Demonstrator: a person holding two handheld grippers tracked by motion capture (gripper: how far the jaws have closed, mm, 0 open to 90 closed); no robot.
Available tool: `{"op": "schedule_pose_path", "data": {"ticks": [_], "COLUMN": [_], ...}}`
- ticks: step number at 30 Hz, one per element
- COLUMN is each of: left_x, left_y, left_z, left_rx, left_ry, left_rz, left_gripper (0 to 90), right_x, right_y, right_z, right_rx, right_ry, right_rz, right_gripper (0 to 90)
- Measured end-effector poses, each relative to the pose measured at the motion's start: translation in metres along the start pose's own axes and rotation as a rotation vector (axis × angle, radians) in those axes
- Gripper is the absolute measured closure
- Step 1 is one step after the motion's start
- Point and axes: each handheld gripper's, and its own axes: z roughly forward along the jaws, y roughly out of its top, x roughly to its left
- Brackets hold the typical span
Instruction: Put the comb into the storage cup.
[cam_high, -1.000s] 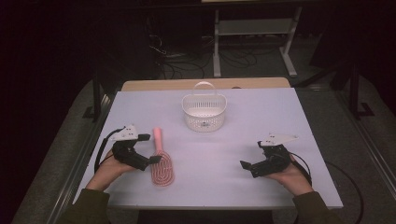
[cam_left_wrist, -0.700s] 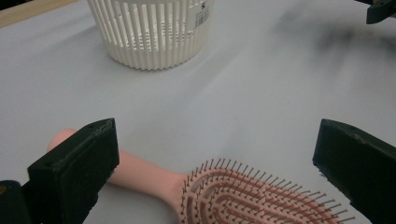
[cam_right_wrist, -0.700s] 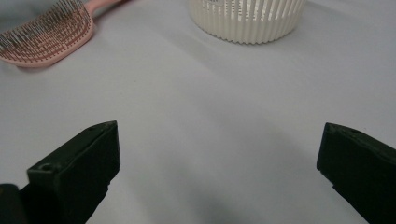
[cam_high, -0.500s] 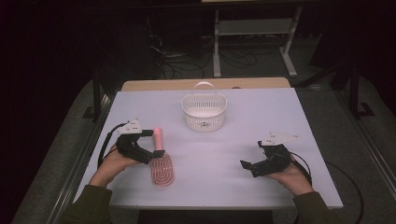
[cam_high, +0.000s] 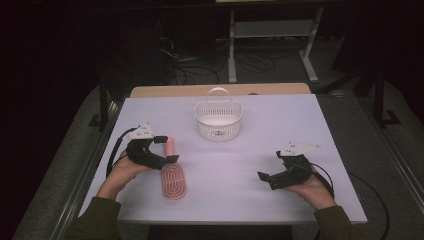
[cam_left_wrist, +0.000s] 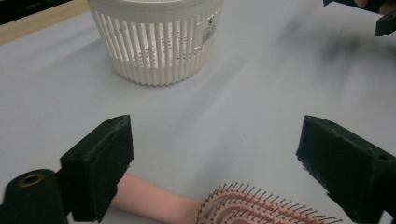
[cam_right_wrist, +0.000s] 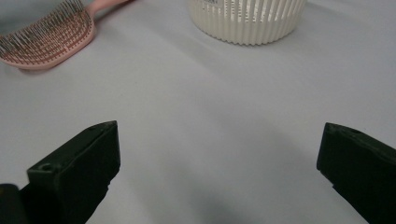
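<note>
A pink hairbrush (cam_high: 174, 181) lies bristles up at the table's left, handle pointing away from me. My left gripper (cam_high: 167, 149) straddles its neck with one jaw on each side, and the jaws have just been closing. In the left gripper view the brush (cam_left_wrist: 154, 199) lies low between the pads of the left gripper (cam_left_wrist: 219, 177), which do not press on it. My right gripper (cam_high: 270, 165) rests at the right, open, over bare table. The right gripper view shows the right gripper (cam_right_wrist: 219, 172) holding nothing and the brush (cam_right_wrist: 46, 39) far off.
A white slatted basket (cam_high: 218, 120) with a raised handle stands at the table's middle back, also seen as the basket (cam_left_wrist: 154, 42) and the basket (cam_right_wrist: 247, 21). A pale sheet (cam_high: 300, 115) covers the table; a wooden edge (cam_high: 280, 89) shows behind. Dark floor with cables and a metal stand lies beyond.
My left gripper has moved forward and right, from beside the brush to astride its neck, and its jaws have narrowed a little. The brush and the right gripper have kept still.
</note>
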Motion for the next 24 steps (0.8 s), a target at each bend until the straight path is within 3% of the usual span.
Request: {"op": "schedule_pose_path", "data": {"ticks": [16, 24], "left_x": [0.008, 0.018], "left_y": [0.013, 0.018], "left_z": [0.017, 0.027], "left_rx": [0.032, 0.055], "left_ry": [0.039, 0.041], "left_rz": [0.021, -0.006], "left_gripper": [33.0, 49.7], "right_x": [0.0, 0.0], "right_y": [0.0, 0.0], "right_z": [0.0, 0.0], "right_rx": [0.001, 0.003], "right_ry": [-0.003, -0.003], "right_rz": [0.002, 0.006], "right_gripper": [0.0, 0.0]}}
